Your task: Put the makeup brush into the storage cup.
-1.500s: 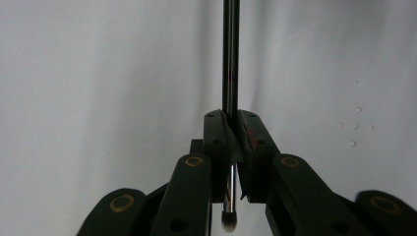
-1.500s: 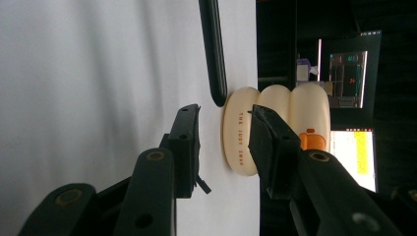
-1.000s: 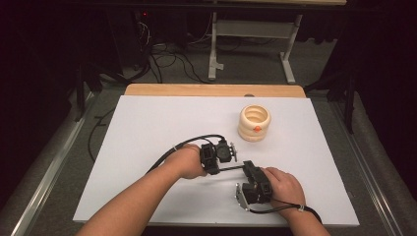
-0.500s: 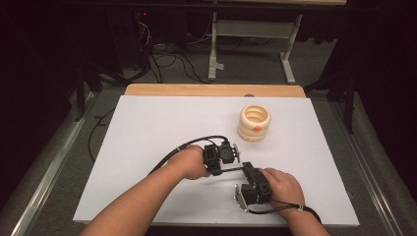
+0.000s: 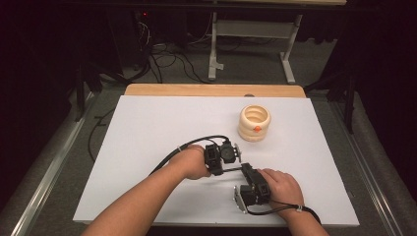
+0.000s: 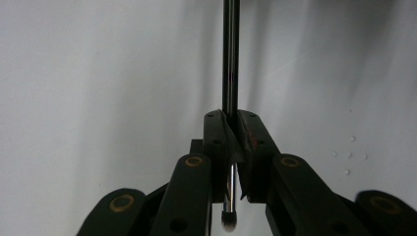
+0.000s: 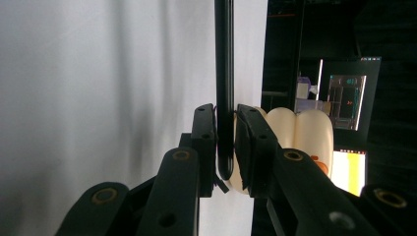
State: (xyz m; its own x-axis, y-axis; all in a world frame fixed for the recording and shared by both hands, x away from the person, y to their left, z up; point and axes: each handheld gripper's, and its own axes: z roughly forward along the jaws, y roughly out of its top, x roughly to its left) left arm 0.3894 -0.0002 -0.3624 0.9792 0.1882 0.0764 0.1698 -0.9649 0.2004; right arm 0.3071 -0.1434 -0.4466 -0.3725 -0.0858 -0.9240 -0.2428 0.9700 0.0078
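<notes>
A thin black makeup brush point(image 5: 232, 170) is held level just above the white table point(image 5: 147, 147), spanning between my two grippers. My left gripper point(image 5: 220, 169) is shut on the brush point(image 6: 230, 59) just behind its silver ferrule, and the small bristle tip shows below the jaws in the left gripper view point(image 6: 231, 118). My right gripper point(image 5: 246, 169) has just been closing its jaws. In the right gripper view point(image 7: 225, 110) its pads press on the rounded end of the brush handle point(image 7: 223, 49).
A cream ribbed ring-shaped holder point(image 5: 254, 123) with an orange mark stands at the back right of the table, also behind the right jaws point(image 7: 295, 132). A wooden strip point(image 5: 211, 90) runs along the far edge. Dark floor with cables and a metal frame lies beyond.
</notes>
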